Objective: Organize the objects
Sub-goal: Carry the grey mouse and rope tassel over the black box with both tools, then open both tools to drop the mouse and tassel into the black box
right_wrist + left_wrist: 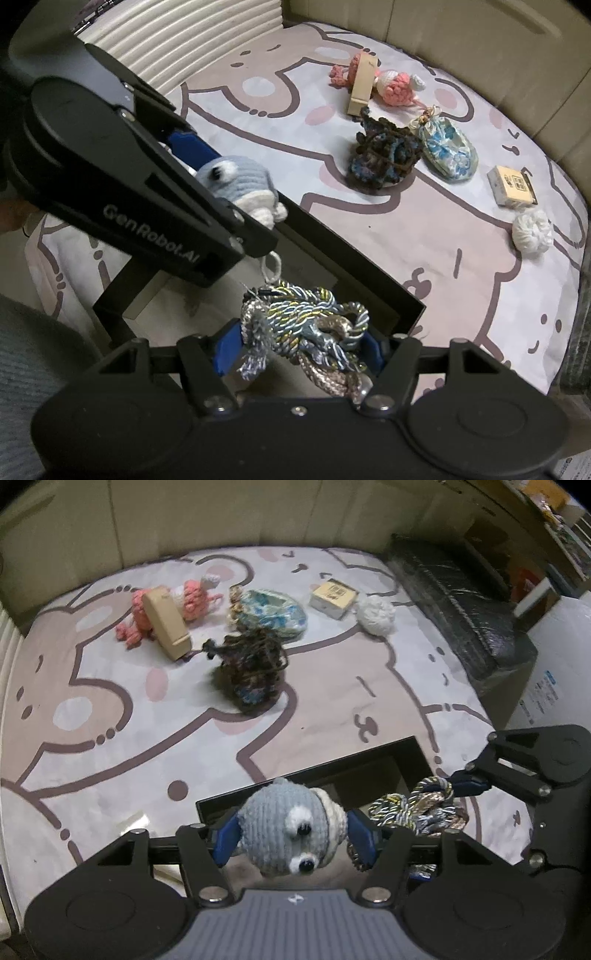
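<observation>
Held nearest, low in frame: grey toy (pixel 284 834) clamped in my left jaws (pixel 291 838); cord bundle (pixel 306 332) clamped in my right (pixel 299 350). Both hang over the black box (pixel 369 266). Risk: cord snagging its rim. Bed (pixel 147 738) left of box lies open.

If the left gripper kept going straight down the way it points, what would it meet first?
Probably the black box below it: the left gripper, shut on the grey crochet toy, hangs over the open top. Depth is unclear, so it could hit the rim instead.
</observation>
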